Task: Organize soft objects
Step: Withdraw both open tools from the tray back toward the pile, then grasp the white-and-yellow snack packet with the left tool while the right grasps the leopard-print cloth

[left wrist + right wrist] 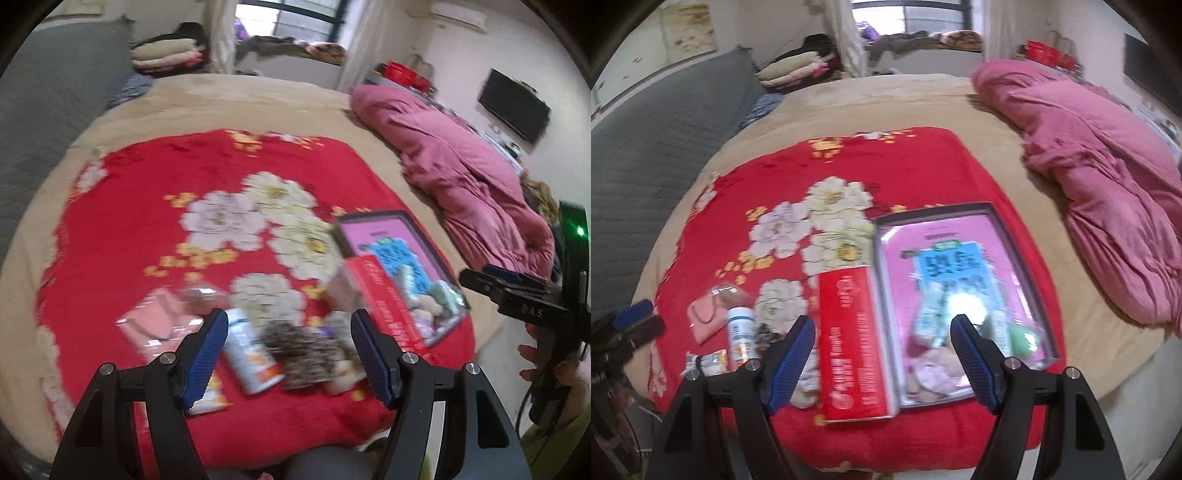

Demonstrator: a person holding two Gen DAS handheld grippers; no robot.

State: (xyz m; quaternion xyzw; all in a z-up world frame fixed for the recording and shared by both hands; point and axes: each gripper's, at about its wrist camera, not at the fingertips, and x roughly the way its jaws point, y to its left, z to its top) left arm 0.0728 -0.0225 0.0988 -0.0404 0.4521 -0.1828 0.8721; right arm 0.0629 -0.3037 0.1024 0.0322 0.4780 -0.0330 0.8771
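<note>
On the red floral blanket [798, 155], spread over the bed, lies my work: one open box [1027, 258] with a pink lining, its red lid [849, 347] standing just beside its left wall. Soft things already sit in the box's near end; I make out one pale pink plush [934, 373] and one green round thing [1025, 339], with a couple of tube-like packs near them, too blurred to count surely.

Left of the lid, loose on the blanket: one white bottle [251, 358], one dark speckled soft piece [306, 350], one pink flat pouch [155, 325], one small wrapped packet [713, 360].

Left tongs [288, 354] stand wide, nothing between them, hovering above bottle and speckled piece. Right tongs [882, 354] also wide and empty, above lid and box.

Step, as I judge it: between picks, sorting partway done. Next move calls for lowering the left tongs squarely onto the speckled piece, closing gently, avoiding the bottle touching it.

One pink quilt [1108, 177] lies bunched well apart.
</note>
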